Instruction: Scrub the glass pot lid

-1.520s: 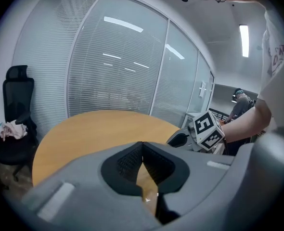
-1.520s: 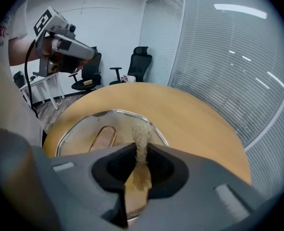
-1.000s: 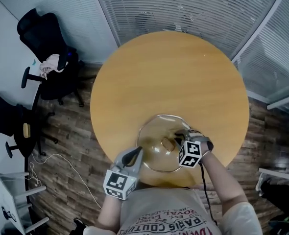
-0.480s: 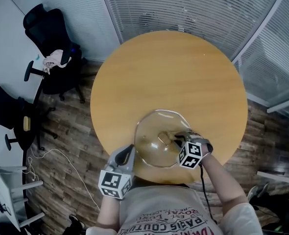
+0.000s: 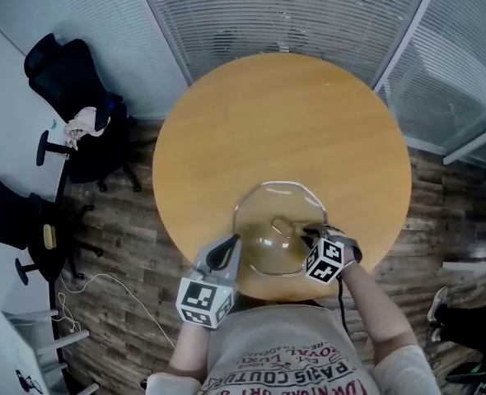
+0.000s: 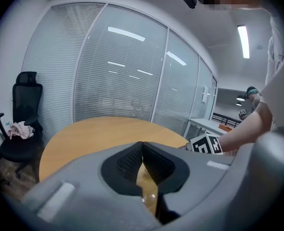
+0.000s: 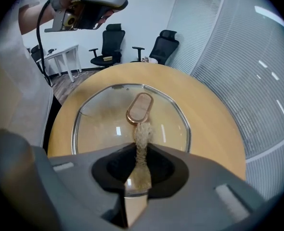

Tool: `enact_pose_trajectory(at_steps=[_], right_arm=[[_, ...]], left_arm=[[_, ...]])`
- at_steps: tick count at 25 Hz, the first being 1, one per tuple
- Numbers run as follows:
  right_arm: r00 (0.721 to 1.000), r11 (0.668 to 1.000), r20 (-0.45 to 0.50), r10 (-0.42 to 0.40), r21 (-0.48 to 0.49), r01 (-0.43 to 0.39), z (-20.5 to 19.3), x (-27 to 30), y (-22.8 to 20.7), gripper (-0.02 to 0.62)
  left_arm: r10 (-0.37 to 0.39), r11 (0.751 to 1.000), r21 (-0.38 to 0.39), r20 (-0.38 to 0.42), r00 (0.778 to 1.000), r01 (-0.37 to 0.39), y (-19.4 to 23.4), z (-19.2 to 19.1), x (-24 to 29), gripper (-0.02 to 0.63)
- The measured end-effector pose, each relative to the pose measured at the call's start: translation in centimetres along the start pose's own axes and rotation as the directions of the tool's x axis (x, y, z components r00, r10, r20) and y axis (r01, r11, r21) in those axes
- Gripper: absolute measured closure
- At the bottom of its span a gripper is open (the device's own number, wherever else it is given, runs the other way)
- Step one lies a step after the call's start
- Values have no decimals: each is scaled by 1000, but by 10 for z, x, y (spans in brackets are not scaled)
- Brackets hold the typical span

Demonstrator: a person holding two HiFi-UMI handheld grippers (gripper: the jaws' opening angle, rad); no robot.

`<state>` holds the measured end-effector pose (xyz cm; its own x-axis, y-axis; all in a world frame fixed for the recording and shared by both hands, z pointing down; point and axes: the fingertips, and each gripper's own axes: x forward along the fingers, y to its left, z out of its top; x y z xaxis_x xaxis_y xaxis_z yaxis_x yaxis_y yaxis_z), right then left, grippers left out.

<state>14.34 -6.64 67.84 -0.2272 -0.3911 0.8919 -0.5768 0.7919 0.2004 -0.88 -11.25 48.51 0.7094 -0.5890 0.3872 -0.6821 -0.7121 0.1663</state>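
The glass pot lid [image 5: 268, 208] [image 7: 101, 129] lies flat on the round wooden table [image 5: 284, 113], near the front edge, with its bronze oval knob [image 7: 140, 108] [image 5: 282, 225] on top. My right gripper [image 5: 313, 239] [image 7: 141, 150] is shut on a beige fibrous scrubber [image 7: 142, 137]. The scrubber's tip rests on the glass just short of the knob. My left gripper [image 5: 223, 253] [image 6: 142, 146] is shut with nothing in it. It hangs beside the lid's left rim, and in the right gripper view the left gripper [image 7: 86, 4] shows raised above table height.
Two black office chairs [image 5: 78, 89] [image 5: 12, 212] stand on the wood floor to the left, one with a cloth on its seat. Blind-covered glass walls [image 5: 292, 11] curve behind the table. A white cable [image 5: 103, 282] lies on the floor. A white desk [image 7: 65, 52] stands further off.
The left gripper drew out to the left, then came back beside the lid's rim. The right gripper and scrubber stayed by the knob. The lid sits slightly further from the table's front edge.
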Motion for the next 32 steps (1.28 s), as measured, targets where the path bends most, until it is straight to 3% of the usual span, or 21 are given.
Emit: enact_pose_trajectory(at_steps=[7,13,19,27,32], right_arm=[[998,993,-41,-57,98,61,3,-2,23,531],[1000,969,-15,-5,249,8,16,-5,49,532],[997,954,-68,-35,296,54,31,-5,62,532],[994,890,-94,-64,445,99,58,5,75,532],[996,851,-75,-56,518,87,74,9,80,532]], left_arm=[[-88,995,40,-7,996,88,9,6,-7,598],[-121,992,35,-22,992,122,16,-3,-13,598],[-155,987,40,-41,987,156,31,-9,-27,598],[-195,979,46,-49,979,198,53,-16,-41,598],[-208,976,50,-56,977,211,59,-21,-49,598]])
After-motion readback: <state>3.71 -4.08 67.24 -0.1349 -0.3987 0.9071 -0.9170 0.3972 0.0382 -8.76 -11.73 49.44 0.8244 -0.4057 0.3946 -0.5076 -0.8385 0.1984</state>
